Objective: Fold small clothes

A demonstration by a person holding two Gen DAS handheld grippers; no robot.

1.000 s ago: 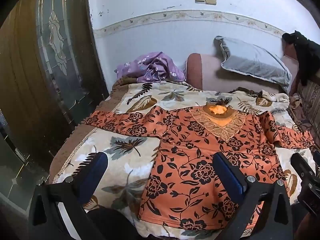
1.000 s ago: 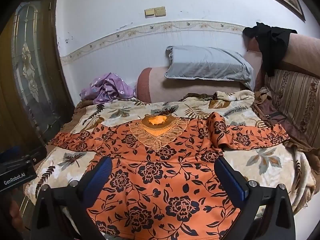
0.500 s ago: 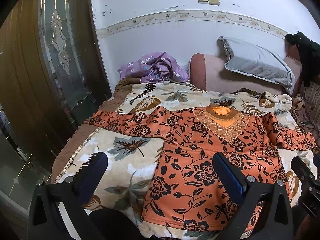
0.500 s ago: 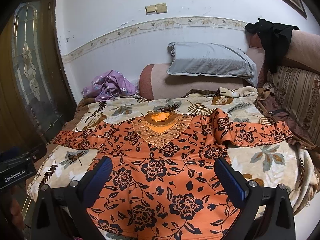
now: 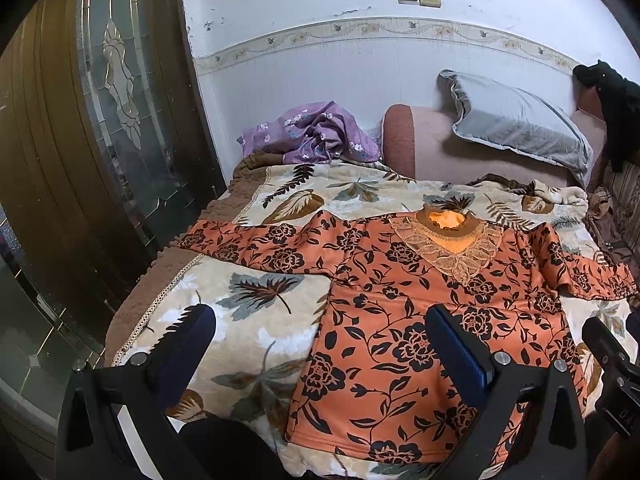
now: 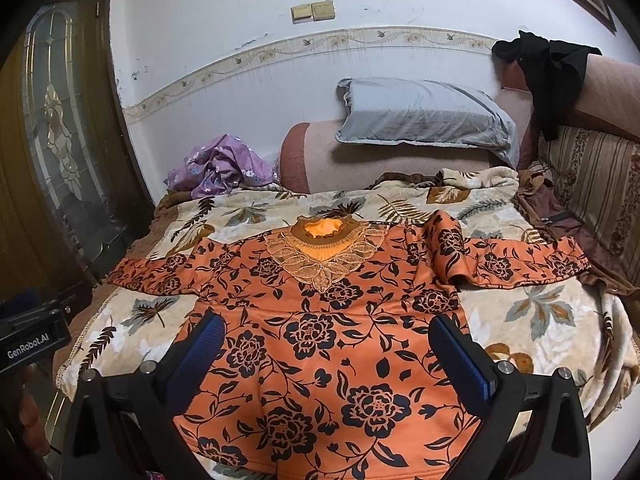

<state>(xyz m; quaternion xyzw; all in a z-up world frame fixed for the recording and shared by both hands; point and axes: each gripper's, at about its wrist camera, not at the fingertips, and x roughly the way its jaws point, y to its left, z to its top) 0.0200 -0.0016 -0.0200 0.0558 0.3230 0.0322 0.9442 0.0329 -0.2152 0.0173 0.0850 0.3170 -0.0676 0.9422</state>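
An orange top with black flowers lies face up and spread flat on the leaf-print blanket, lace collar toward the wall. It also shows in the right wrist view. Its left sleeve is stretched out; its right sleeve is stretched out with a fold at the shoulder. My left gripper is open and empty above the top's lower left edge. My right gripper is open and empty above the top's lower body.
A purple crumpled garment lies at the far left by the wall. A grey pillow rests on the pink bolster. A black cloth hangs on the sofa back at right. A glass-panel door stands left.
Both grippers have drawn back and risen slightly, so the top sits a little farther away in both views. The top has not moved.
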